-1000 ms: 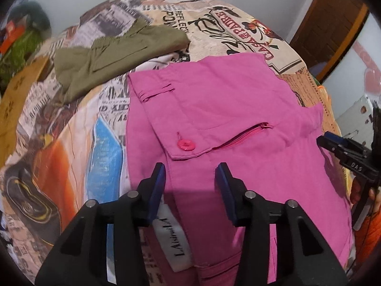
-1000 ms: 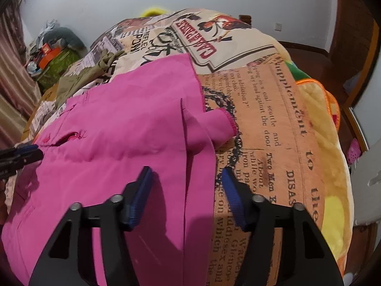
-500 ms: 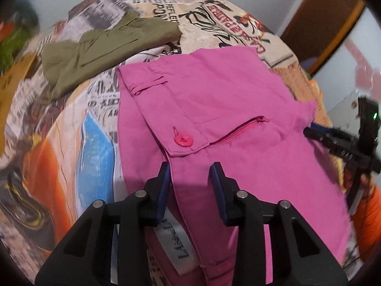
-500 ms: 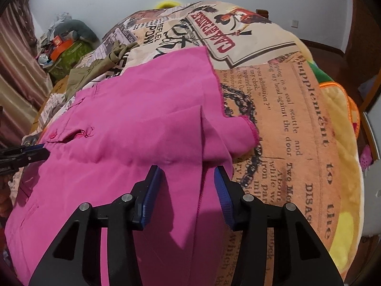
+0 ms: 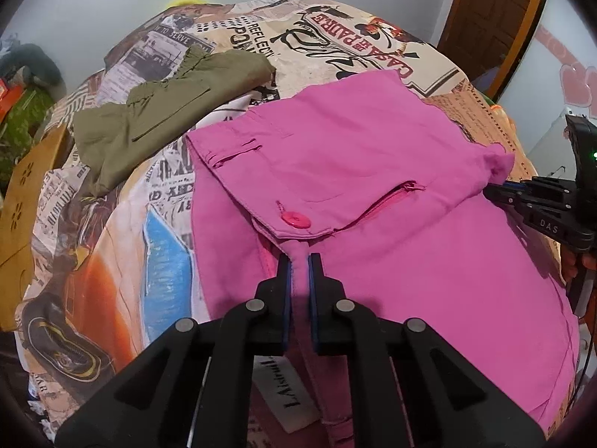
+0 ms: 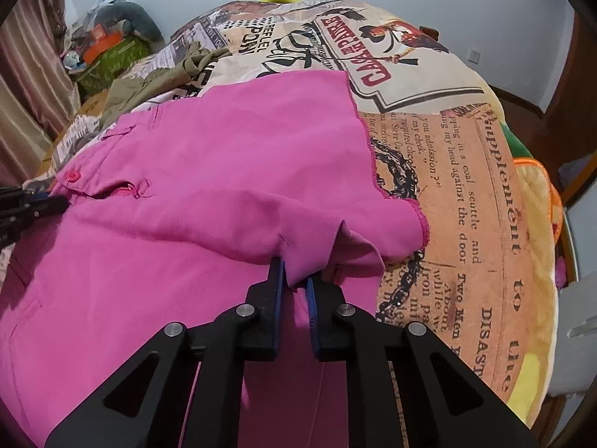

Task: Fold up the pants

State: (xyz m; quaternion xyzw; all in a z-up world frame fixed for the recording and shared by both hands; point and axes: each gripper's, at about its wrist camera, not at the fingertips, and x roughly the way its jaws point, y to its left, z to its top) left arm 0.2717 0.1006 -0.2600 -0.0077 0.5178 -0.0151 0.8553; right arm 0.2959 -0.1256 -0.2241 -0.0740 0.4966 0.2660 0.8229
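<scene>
Pink pants (image 5: pixel 373 171) lie spread on a bed with a printed newspaper-pattern cover; they also fill the left of the right wrist view (image 6: pixel 194 201). My left gripper (image 5: pixel 298 261) is shut on the waistband edge just below the pink button (image 5: pixel 295 219). My right gripper (image 6: pixel 296 272) is shut on a pinched fold of pink cloth near the leg hem. The right gripper also shows at the right edge of the left wrist view (image 5: pixel 496 188), and the left gripper shows at the left edge of the right wrist view (image 6: pixel 56 201).
Olive green pants (image 5: pixel 160 108) lie crumpled on the bed cover (image 5: pixel 335 33) beyond the pink ones. A wooden door (image 5: pixel 492 18) stands at the far right. Clutter and a green bag (image 6: pixel 112 52) sit by the curtain at the left.
Both grippers have closed from open onto the pink pants: the left on the waistband, the right on a fold near the hem. The cloth is pinched up at each.
</scene>
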